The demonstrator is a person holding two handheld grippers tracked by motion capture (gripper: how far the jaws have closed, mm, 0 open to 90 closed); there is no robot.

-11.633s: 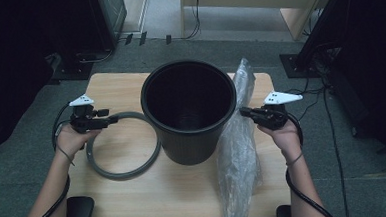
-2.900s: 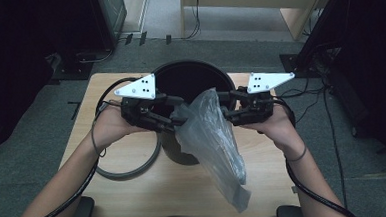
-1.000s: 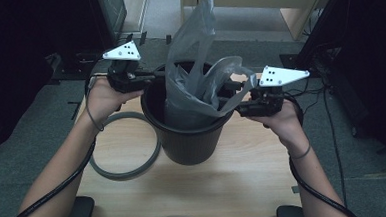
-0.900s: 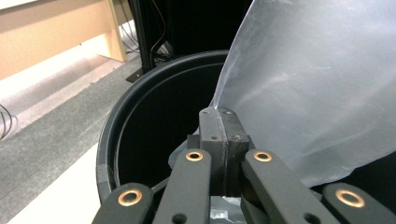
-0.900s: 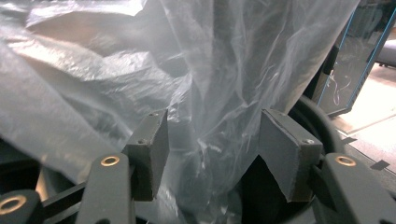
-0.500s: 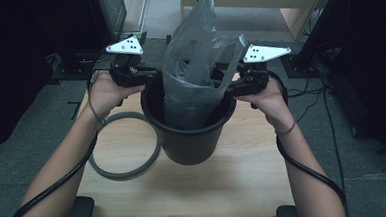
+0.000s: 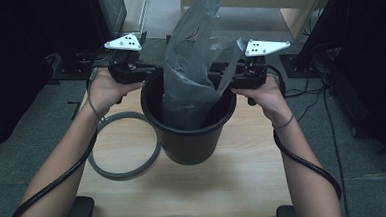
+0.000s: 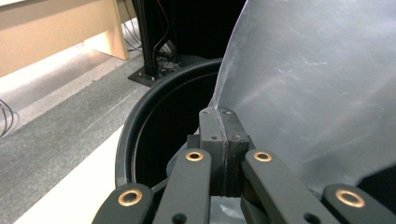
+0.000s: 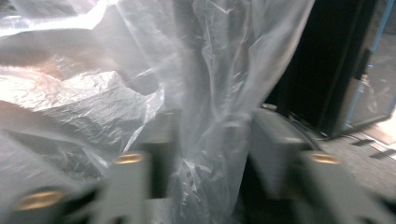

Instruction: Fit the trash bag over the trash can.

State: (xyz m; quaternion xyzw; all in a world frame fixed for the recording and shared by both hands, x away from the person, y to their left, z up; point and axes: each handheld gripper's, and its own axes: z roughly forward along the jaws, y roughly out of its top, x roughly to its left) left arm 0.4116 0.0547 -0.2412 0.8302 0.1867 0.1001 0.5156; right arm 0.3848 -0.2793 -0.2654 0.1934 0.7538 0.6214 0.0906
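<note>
Standing in the bin (image 7: pixel 190 138), the bag (image 7: pixel 191 63) is pinched by the left gripper (image 8: pixel 219 128); the right gripper (image 9: pixel 212 140), jaws just closing, straddles a fold.

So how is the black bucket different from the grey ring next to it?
The black bucket stands tall and upright on the table, while the grey ring lies flat beside it. The bucket is deep and has the clear plastic bag poking out of it; the ring is a thin hoop with bare table inside. Both are round.
</note>
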